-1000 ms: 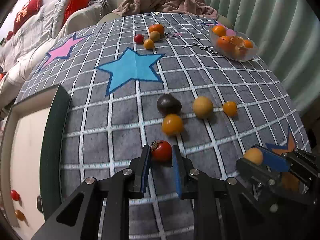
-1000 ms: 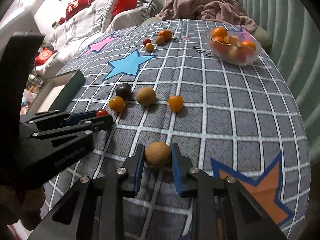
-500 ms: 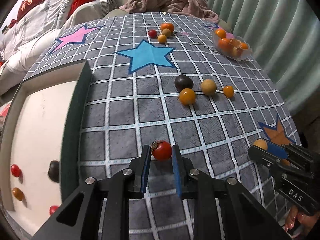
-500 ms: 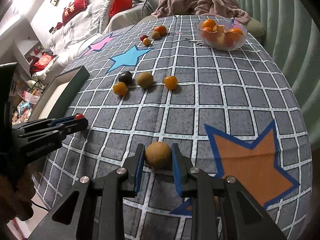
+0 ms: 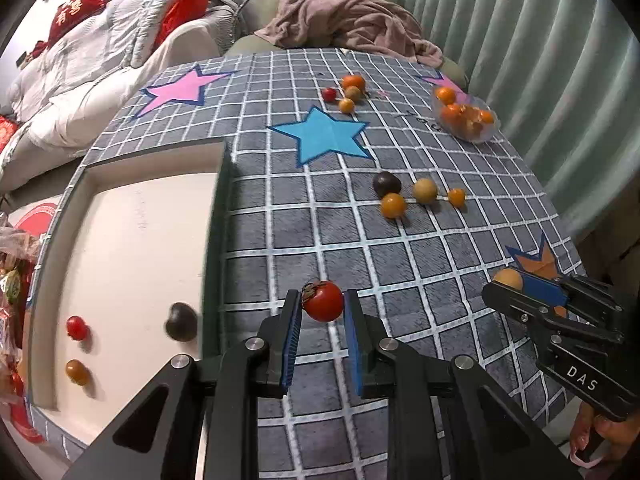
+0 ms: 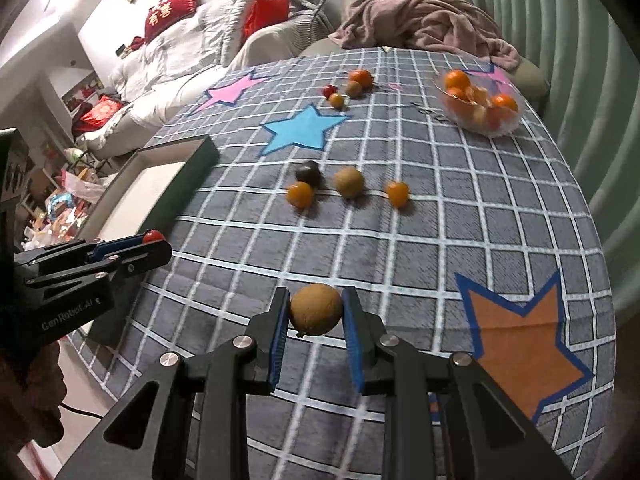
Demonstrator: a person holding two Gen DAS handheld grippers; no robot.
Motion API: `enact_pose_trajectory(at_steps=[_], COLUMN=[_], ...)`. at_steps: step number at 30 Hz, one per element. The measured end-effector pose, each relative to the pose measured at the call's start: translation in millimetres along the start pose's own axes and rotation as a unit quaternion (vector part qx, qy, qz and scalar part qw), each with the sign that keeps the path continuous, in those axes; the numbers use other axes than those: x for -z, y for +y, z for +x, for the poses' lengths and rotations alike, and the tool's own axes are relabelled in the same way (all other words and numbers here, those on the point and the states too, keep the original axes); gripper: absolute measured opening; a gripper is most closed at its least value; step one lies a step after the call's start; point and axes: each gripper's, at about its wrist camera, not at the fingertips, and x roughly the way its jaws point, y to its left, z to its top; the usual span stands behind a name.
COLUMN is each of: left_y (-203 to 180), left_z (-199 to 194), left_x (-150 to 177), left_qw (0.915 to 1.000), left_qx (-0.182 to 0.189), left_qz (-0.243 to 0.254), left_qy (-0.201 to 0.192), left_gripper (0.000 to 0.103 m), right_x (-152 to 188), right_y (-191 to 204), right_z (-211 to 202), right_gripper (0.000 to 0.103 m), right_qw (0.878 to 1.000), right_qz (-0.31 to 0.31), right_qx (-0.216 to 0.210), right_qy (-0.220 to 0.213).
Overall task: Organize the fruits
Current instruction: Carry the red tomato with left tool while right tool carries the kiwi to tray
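Left gripper (image 5: 322, 314): jaws clamped on a small red cherry tomato with a dried stem (image 5: 323, 301), held clear above the grey grid-patterned tablecloth with coloured stars (image 5: 280, 240).
Right gripper (image 6: 316, 318): jaws clamped on a round tan-brown fruit with rough skin (image 6: 316, 309), also off the cloth.

Relative to the left jaws:
- Left of them, close by: shallow rectangular tray with dark green rim and cream floor (image 5: 218, 216). Inside it: a small red tomato (image 5: 77, 327), a small orange-brown tomato (image 5: 77, 371), a dark purple round fruit (image 5: 182, 321).
- Ahead and slightly right: loose cluster on the cloth, made up of a dark purple fruit (image 5: 386, 183), an orange round tomato (image 5: 393, 205) touching or just beside it, a tan round fruit (image 5: 425, 190) and a small orange fruit (image 5: 456, 197).
- Far ahead, past the blue star: four small fruits bunched together (image 5: 347, 94).
- Far ahead right: clear plastic bowl of orange fruits (image 5: 466, 117).
- Right, at about the same depth: the right gripper with its tan fruit.

Relative to the right jaws:
- Left: the left gripper with the red tomato, near the tray's corner.
- Right, just beside: orange star with blue outline (image 6: 520, 344).
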Motion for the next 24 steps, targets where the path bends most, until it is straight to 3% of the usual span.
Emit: enact_pose_trajectory(at_steps=[12, 24], left_y=[65.7, 136.7], left_z=[-24.9, -14.8], left_x=[0.5, 9.9], left_qw=[0.9982, 0.9926], left_qx=[-0.029, -0.068], left_qz=[-0.042, -0.098], left_qy=[-0.031, -0.025], left_gripper=[0.023, 0.023], right_x=[-24.3, -46.5], right_y=[61.2, 130.9], right_z=[7.4, 36.5], right_gripper=[0.029, 0.029], right_qw=[0.999, 0.994], right_qz=[-0.039, -0.091], right_qx=[-0.027, -0.054], right_qy=[0.009, 0.03])
